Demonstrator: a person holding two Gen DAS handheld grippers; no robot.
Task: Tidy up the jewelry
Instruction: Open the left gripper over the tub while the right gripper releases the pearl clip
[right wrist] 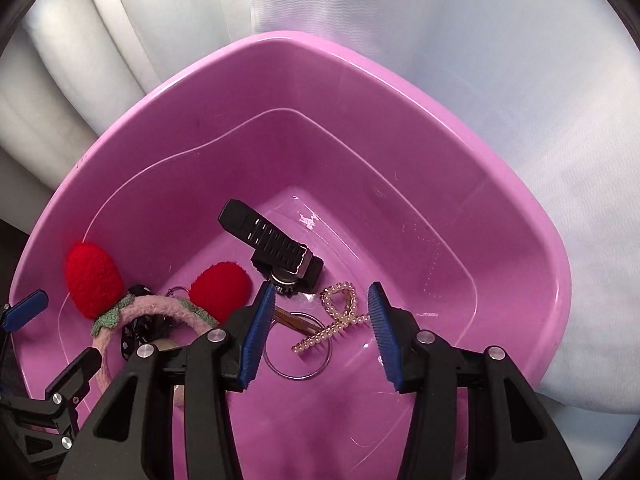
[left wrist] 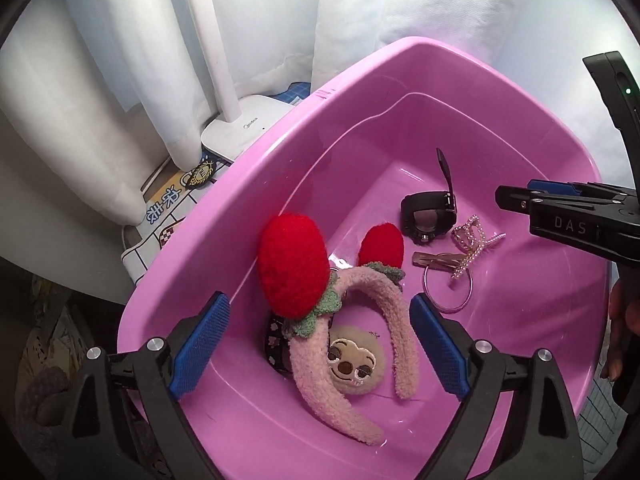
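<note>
From the left wrist, the left gripper [left wrist: 320, 344] is hanging over the pink basin [left wrist: 440, 80] with its jaws standing wide apart, pressing on nothing. The fuzzy pink headband [left wrist: 320, 360] is lying between the blue pads, its arch running away from the tongs and its two red strawberry puffs at the far end. One round plush face [left wrist: 356, 360] is sitting inside the arch. Beyond the right pad: one black watch [left wrist: 428, 216], one pearl clip [left wrist: 474, 246], one flat hair clip [left wrist: 438, 259] and one silver ring [left wrist: 448, 288]. The right gripper is entering from the right edge.

From the right wrist, the right gripper [right wrist: 320, 332] is open and empty — the pearl clip [right wrist: 336, 316] is lying between its pads, long axis slanting from lower left to upper right, across the silver ring [right wrist: 298, 346]. The watch [right wrist: 286, 256] is just past the left pad, strap pointing up-left.
</note>
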